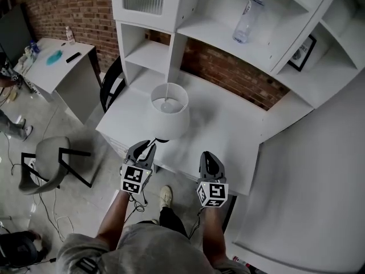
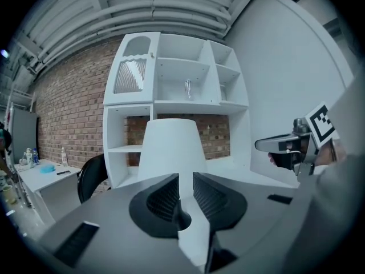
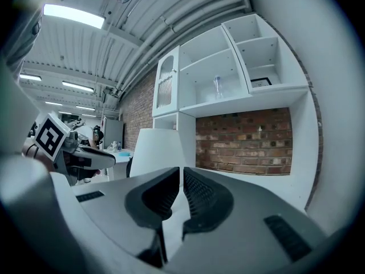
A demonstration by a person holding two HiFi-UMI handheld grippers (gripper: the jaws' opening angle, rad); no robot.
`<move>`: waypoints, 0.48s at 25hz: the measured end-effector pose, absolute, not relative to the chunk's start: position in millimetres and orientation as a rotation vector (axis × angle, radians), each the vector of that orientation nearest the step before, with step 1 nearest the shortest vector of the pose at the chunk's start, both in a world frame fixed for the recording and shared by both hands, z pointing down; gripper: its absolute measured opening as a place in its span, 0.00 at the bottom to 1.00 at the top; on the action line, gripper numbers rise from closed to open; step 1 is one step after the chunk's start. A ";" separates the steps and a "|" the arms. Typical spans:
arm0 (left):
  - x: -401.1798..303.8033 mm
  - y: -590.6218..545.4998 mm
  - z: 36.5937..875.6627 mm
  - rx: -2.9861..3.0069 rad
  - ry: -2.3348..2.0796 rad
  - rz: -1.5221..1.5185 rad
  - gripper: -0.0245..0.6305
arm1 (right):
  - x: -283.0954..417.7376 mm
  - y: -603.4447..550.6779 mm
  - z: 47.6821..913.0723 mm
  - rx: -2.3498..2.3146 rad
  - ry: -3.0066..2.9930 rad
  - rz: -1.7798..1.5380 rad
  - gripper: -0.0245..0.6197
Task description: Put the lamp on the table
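The lamp (image 1: 169,110), with a white cone shade and a small dark foot, stands upright on the white table (image 1: 228,130) near its front left edge. My left gripper (image 1: 149,145) sits at the table's front edge just short of the lamp's foot. In the left gripper view the shade (image 2: 171,147) stands beyond the jaws, which are a narrow gap apart with nothing between them (image 2: 185,181). My right gripper (image 1: 210,157) hovers at the front edge to the lamp's right, jaws together and empty (image 3: 181,178). The shade (image 3: 155,153) shows to its left.
White shelving rises behind the table, holding a clear bottle (image 1: 247,19) and a framed picture (image 1: 302,53). A black chair (image 1: 111,84) stands at the table's left end. Further left are a grey chair (image 1: 45,164) and another desk (image 1: 57,61). A white wall borders the right.
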State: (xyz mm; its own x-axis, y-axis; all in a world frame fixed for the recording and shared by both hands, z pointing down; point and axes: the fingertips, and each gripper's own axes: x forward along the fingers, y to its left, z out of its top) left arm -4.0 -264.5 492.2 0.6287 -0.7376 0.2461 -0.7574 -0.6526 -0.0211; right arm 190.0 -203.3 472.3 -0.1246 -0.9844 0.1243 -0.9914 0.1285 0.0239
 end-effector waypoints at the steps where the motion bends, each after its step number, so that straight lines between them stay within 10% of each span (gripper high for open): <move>1: -5.2 -262.2 488.9 2.761 -1.272 0.356 0.15 | 190.2 -200.5 471.0 2.000 -2.277 0.096 0.10; 12: -26.6 -234.7 459.9 2.754 -1.318 0.316 0.11 | 180.1 -168.8 465.9 1.976 -2.300 0.071 0.10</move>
